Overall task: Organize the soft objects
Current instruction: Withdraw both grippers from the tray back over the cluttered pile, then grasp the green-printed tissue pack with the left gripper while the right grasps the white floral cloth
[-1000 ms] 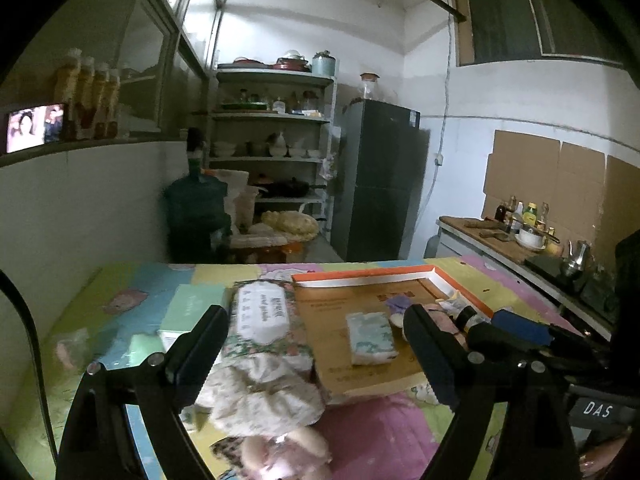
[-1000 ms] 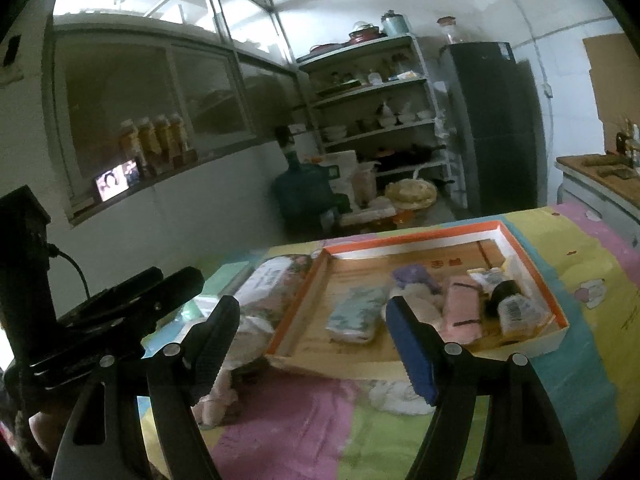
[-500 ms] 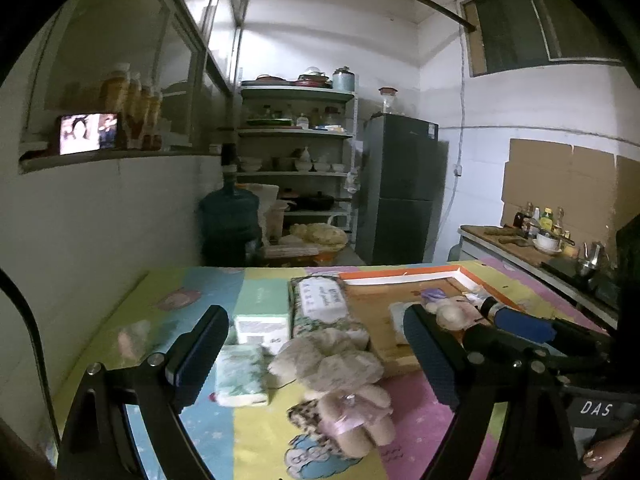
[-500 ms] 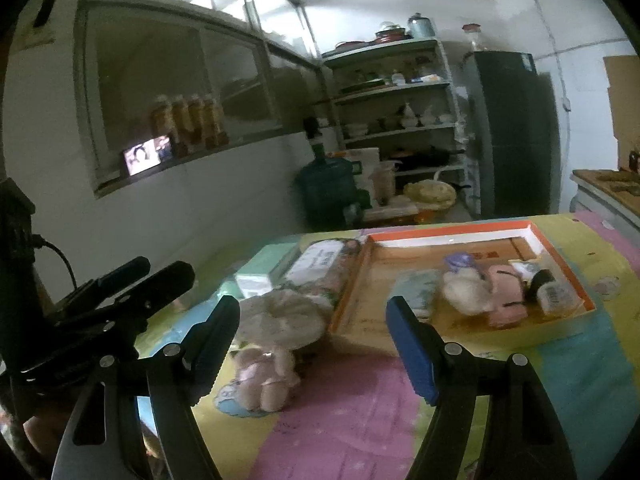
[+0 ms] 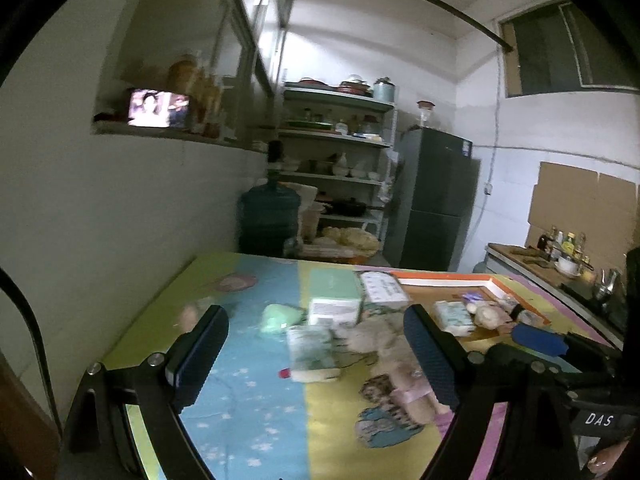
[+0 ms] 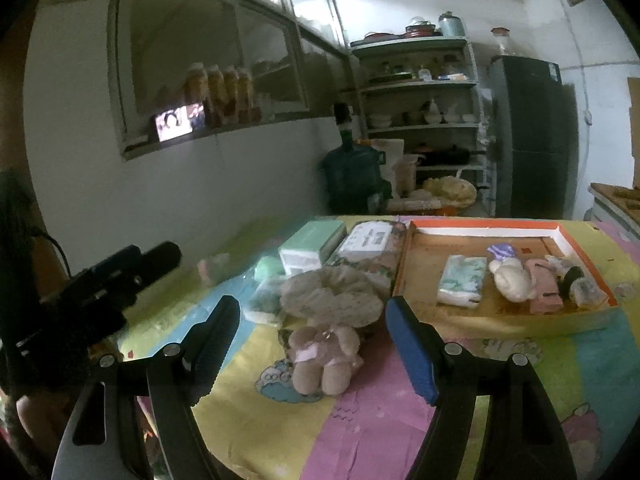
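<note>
In the left wrist view, the left gripper (image 5: 316, 354) is held above the table (image 5: 248, 412) with its fingers wide apart and nothing between them. Ahead of it lie a tissue pack (image 5: 313, 354), a mint box (image 5: 335, 298) and a fluffy beige toy (image 5: 380, 338), all outside the orange-rimmed tray (image 5: 440, 278).

In the right wrist view, the right gripper (image 6: 310, 346) is also spread apart and empty, and the pink plush bear (image 6: 322, 356) lies on the table between its fingers. The tray already contains about 5 soft things, among them a green tissue pack (image 6: 460, 280) and a cream plush (image 6: 512, 280). I judge the task about half done: the bear, the fluffy toy and the packs beside the tray are left.
</note>
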`<state>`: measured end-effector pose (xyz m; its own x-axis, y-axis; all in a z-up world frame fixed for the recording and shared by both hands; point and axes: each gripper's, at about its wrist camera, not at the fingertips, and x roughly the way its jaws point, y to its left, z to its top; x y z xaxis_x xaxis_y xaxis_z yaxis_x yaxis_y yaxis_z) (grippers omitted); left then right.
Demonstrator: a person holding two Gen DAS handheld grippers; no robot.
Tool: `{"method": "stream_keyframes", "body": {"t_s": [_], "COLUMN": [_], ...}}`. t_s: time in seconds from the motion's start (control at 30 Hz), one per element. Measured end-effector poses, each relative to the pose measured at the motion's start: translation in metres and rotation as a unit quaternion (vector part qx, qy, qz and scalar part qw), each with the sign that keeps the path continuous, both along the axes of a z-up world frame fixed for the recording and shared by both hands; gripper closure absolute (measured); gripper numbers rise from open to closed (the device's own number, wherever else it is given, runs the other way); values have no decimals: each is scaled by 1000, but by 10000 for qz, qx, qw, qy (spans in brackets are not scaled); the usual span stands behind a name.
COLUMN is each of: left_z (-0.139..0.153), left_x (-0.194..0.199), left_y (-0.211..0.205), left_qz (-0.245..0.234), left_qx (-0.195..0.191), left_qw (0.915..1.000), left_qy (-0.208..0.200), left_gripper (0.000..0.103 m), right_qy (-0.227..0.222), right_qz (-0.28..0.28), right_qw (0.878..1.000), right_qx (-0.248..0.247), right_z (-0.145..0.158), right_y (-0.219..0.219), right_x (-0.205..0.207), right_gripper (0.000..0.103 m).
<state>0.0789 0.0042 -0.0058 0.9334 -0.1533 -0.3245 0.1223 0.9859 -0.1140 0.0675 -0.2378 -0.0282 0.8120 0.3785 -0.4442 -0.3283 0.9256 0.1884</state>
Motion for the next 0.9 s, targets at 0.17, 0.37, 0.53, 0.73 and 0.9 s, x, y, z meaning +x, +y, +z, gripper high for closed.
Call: {"method": "stream_keyframes", "body": {"t_s": [0.17,0.37,0.53,0.73,0.9], "left_z": [-11,-27,-40,-55,-65], "left_x": [-3,-3,-2,5,10], "left_y": [23,47,62,79,93], "left_qz": [167,298,344,443,570], "left_qx": [-63,-212,-329,-416,-493], "left_qw": [9998,9991,9983,9970,9954], "left_qy": [92,235,321,487,596], "left_gripper": [14,14,14,14,14], "right_qy": [135,282,325,365,381], "right_qz": [24,69,129,-13,-139], "right_qw": [9998,9991,9983,9957,9874], "right_qx": [-114,-296,-473,-851,-1530], "right_z": [-10,-22,-28,-33,-44], "right_y": [12,27,40,52,69], "right_x": [0,8,20,51,74], "right_gripper": [26,26,26,26,26]}}
